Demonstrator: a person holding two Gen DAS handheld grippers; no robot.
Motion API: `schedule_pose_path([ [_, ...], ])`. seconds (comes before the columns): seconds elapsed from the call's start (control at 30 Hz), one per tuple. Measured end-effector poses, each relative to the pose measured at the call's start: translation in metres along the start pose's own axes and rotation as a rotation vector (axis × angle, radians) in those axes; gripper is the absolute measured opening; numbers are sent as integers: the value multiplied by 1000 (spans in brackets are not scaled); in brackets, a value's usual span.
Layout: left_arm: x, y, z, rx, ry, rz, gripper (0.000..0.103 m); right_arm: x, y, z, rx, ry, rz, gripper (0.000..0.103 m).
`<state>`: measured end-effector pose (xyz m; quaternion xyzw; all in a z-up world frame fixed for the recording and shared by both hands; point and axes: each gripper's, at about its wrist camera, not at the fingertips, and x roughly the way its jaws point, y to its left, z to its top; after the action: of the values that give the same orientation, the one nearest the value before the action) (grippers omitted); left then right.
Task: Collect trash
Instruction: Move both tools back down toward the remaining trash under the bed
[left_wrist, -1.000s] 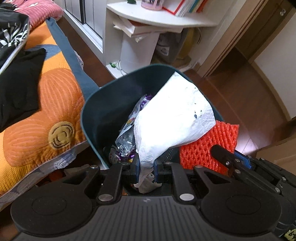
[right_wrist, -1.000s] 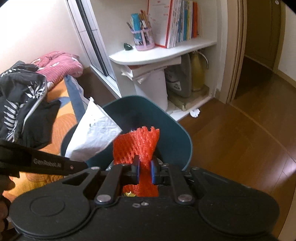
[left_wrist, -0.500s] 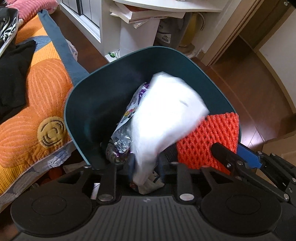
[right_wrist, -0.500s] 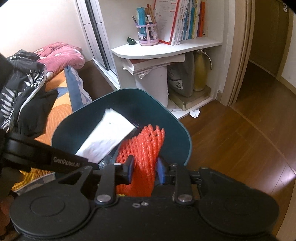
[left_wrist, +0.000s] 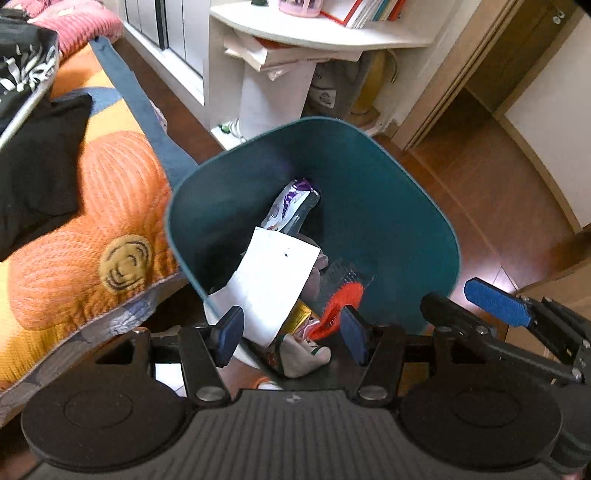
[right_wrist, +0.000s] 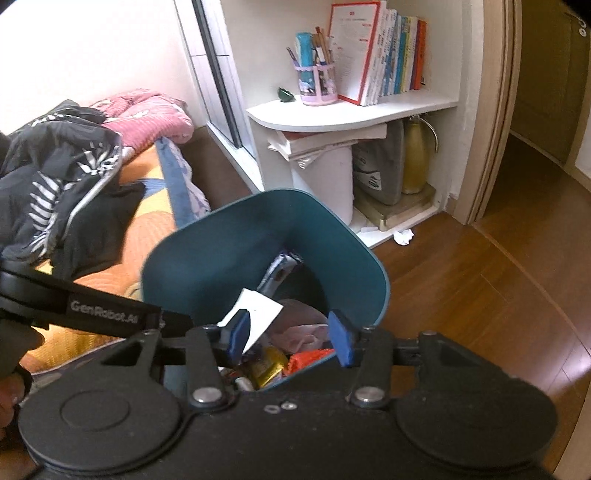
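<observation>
A teal trash bin (left_wrist: 388, 206) stands by the bed; it also shows in the right wrist view (right_wrist: 229, 251). Inside lie a white paper sheet (left_wrist: 271, 284), a red foam net (left_wrist: 341, 302), a purple-and-silver wrapper (left_wrist: 291, 206) and other scraps. My left gripper (left_wrist: 291, 334) is open and empty over the bin's near rim. My right gripper (right_wrist: 290, 338) is open and empty over the bin too; its blue pads (left_wrist: 495, 302) show at the right of the left wrist view. The white paper (right_wrist: 255, 317) and red net (right_wrist: 308, 358) lie below its jaws.
A bed with an orange flower quilt (left_wrist: 96, 221) and dark clothes (right_wrist: 55, 184) is on the left. A white shelf unit (right_wrist: 347, 114) with books, a white bin and a flask stands behind. A crumpled tissue (right_wrist: 403, 236) lies on the wooden floor.
Both grippers have opened. The white paper left my left gripper and the red net left my right gripper; both dropped into the bin.
</observation>
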<state>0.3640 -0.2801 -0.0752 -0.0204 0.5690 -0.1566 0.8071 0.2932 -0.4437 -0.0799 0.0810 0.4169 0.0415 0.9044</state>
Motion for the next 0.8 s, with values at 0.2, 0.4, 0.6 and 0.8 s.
schedule_pose_path([
  [0.2,-43,17,-18,5,-49,-9,57,-29,24,3,-22,-16,49,48],
  [0.4,-87,41,-40,-6,-99,-9,57,-57,61,4,-74,-41,110,49],
  [0.6,-131,73,-65,-14,-144,-5,57,-78,96,0,-102,-56,179,49],
  [0.8,-166,114,-97,-53,-188,16,65,-85,136,-11,-135,-47,256,50],
])
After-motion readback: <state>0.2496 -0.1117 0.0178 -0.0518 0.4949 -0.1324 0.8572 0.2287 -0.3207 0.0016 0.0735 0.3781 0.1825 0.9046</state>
